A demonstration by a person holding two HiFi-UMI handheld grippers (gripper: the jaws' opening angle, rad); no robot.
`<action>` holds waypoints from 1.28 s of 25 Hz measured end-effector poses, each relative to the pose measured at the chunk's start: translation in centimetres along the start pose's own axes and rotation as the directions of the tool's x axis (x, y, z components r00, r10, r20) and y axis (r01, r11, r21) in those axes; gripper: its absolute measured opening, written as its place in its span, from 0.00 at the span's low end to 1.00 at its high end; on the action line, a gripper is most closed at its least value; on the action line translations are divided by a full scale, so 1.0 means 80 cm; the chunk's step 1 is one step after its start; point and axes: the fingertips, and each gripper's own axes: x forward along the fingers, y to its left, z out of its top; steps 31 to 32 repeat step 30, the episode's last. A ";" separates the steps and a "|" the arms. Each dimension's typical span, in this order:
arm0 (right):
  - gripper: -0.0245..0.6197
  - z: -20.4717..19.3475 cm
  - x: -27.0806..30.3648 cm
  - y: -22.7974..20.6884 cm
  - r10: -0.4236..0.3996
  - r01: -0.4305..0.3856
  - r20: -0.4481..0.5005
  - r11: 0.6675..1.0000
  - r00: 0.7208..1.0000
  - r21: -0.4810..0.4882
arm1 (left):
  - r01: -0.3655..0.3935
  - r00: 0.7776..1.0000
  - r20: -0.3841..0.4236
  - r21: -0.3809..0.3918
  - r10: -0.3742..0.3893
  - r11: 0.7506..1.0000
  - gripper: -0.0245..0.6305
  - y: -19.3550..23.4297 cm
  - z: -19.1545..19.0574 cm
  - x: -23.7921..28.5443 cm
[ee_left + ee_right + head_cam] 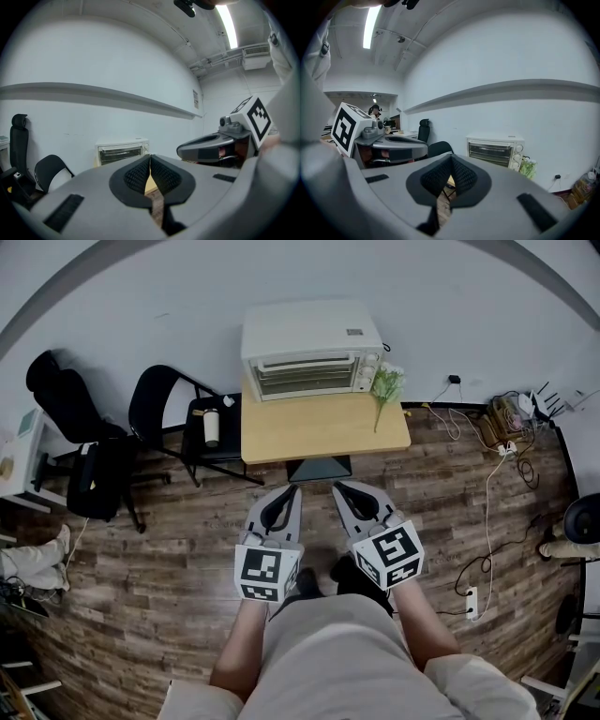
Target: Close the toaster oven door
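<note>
Head view, looking down. The wooden floor (169,549) fills most of the field. On it a table (319,437) stands against the wall, with a black chair (159,404) on its left. The toaster oven (309,348) sits at the table's far edge, a bunch of flowers (385,385) just beside it on the right. Its door (302,378) faces me, long axis running left to right along the wall. In all three views it appears to stand upright against the oven front, so I judge it already shut or nearly so.

I hold my left gripper (292,489) and my right gripper (339,486) side by side near my body, short of the table's near edge and well apart from the oven. Each has its jaws closed together on nothing. The oven lies straight ahead across the table, and neither gripper is clearly nearer.
</note>
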 end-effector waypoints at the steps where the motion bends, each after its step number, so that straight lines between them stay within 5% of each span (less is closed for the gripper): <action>1: 0.04 0.000 -0.001 0.001 0.001 -0.001 0.000 1.000 1.000 0.001 | 0.004 1.000 -0.001 0.001 -0.004 1.000 0.05 -0.001 0.000 0.000; 32: 0.04 -0.003 -0.011 -0.025 -0.047 0.047 0.005 0.999 0.999 0.019 | 0.073 0.997 -0.020 0.015 -0.073 0.997 0.05 -0.016 -0.004 0.025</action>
